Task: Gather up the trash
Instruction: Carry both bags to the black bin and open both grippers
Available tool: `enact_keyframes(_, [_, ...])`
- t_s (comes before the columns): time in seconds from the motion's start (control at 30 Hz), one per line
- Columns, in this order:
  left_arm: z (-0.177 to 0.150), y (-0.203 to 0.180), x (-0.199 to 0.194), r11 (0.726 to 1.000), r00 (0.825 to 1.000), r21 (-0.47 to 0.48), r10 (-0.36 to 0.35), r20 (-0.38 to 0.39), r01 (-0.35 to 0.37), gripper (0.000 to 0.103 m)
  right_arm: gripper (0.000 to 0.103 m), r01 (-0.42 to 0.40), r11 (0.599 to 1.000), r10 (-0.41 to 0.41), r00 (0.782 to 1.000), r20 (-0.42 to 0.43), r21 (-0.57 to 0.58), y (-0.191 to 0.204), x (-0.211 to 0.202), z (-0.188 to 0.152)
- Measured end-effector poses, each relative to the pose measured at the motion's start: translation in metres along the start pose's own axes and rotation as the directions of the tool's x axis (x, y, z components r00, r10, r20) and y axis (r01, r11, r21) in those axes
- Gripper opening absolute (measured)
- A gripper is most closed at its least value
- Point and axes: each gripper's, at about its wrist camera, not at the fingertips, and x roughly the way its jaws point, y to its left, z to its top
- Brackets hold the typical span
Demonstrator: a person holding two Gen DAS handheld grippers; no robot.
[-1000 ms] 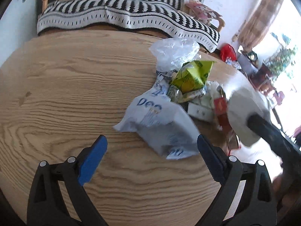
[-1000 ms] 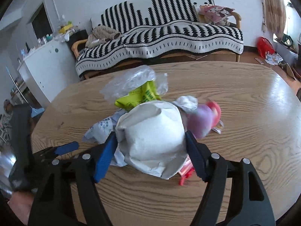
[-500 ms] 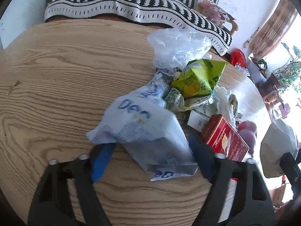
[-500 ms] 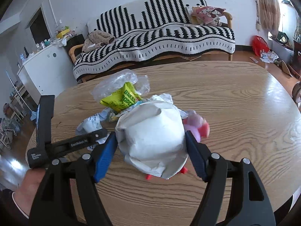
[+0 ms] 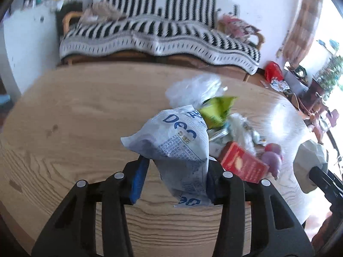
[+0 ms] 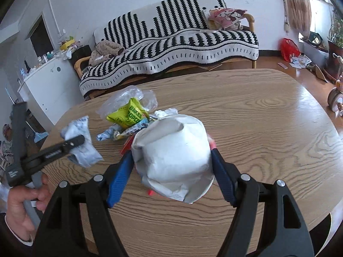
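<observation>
Trash fills both grippers above the wooden table (image 6: 268, 128). Nearest the right wrist camera, the right gripper (image 6: 171, 165) has its blue-padded fingers (image 6: 120, 175) clamped on a crumpled white paper bowl (image 6: 173, 152) — one pad on each side of it, the bowl tilted with its open rim toward the camera. In the left wrist view the left gripper (image 5: 173, 180) is clamped on a white wrapper with blue print (image 5: 178, 145), which stands up between the pads and is lifted off the table; the right wrist view shows the same wrapper (image 6: 80, 141) hanging in that gripper, held by the person's left hand (image 6: 23, 201).

Just behind the bowl, on the table, lies the rest of the pile. A red box (image 5: 243, 165) sits closest, to the right of the held wrapper, with a purple and pink object (image 5: 272, 158) just beside it, too blurred to identify. Farther back in the pile is a yellow-green snack packet (image 6: 127, 115), and behind that a clear plastic bag (image 6: 128, 96) touching it. Small foil and paper scraps lie between the packet and the box.

Beyond the table's far edge stands a sofa under a black-and-white striped throw (image 6: 171, 42), with a white cabinet (image 6: 47, 85) to its left.
</observation>
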Motion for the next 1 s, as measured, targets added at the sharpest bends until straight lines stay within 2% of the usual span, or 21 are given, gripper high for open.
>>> enact_keyframes(0.13, [-0.004,-0.035,-0.008,0.997,0.998,0.053,-0.057,0.012,0.057,0.045,0.071,0.021,0.999,-0.022,1.0,0.01,0.035,-0.025,-0.018,-0.004])
enact_keyframes(0.2, [-0.009,-0.06,-0.009,0.99,0.994,0.091,-0.108,0.005,0.107,0.045,0.071,0.027,0.998,-0.028,1.0,0.015,0.062,-0.039,-0.028,-0.005])
enact_keyframes(0.3, [-0.02,-0.107,-0.015,0.968,0.981,0.16,-0.193,-0.003,0.191,0.045,0.071,0.041,0.991,-0.044,0.999,0.021,0.127,-0.074,-0.048,-0.012])
enact_keyframes(0.4, [-0.035,-0.154,-0.021,0.933,0.959,0.225,-0.283,-0.022,0.281,0.045,0.071,0.057,0.978,-0.063,0.998,0.024,0.199,-0.115,-0.07,-0.023])
enact_keyframes(0.5, [-0.059,-0.209,-0.026,0.878,0.927,0.302,-0.371,-0.063,0.372,0.045,0.071,0.092,0.96,-0.101,0.995,0.021,0.266,-0.157,-0.096,-0.039])
enact_keyframes(0.6, [-0.088,-0.26,-0.031,0.811,0.887,0.364,-0.446,-0.121,0.458,0.045,0.071,0.151,0.928,-0.163,0.987,0.006,0.34,-0.203,-0.125,-0.062])
enact_keyframes(0.7, [-0.119,-0.306,-0.035,0.736,0.845,0.42,-0.501,-0.189,0.531,0.045,0.071,0.235,0.878,-0.247,0.969,-0.026,0.416,-0.248,-0.153,-0.092])
enact_keyframes(0.77, [-0.144,-0.336,-0.035,0.682,0.816,0.454,-0.524,-0.245,0.574,0.045,0.071,0.29,0.842,-0.294,0.954,-0.065,0.454,-0.273,-0.165,-0.113])
enact_keyframes(0.9, [-0.187,-0.382,-0.027,0.605,0.773,0.483,-0.531,-0.348,0.633,0.045,0.071,0.408,0.75,-0.376,0.911,-0.171,0.521,-0.316,-0.189,-0.157])
enact_keyframes(1.0, [-0.211,-0.408,-0.02,0.568,0.755,0.498,-0.517,-0.403,0.655,0.045,0.071,0.457,0.697,-0.399,0.888,-0.23,0.552,-0.337,-0.2,-0.182])
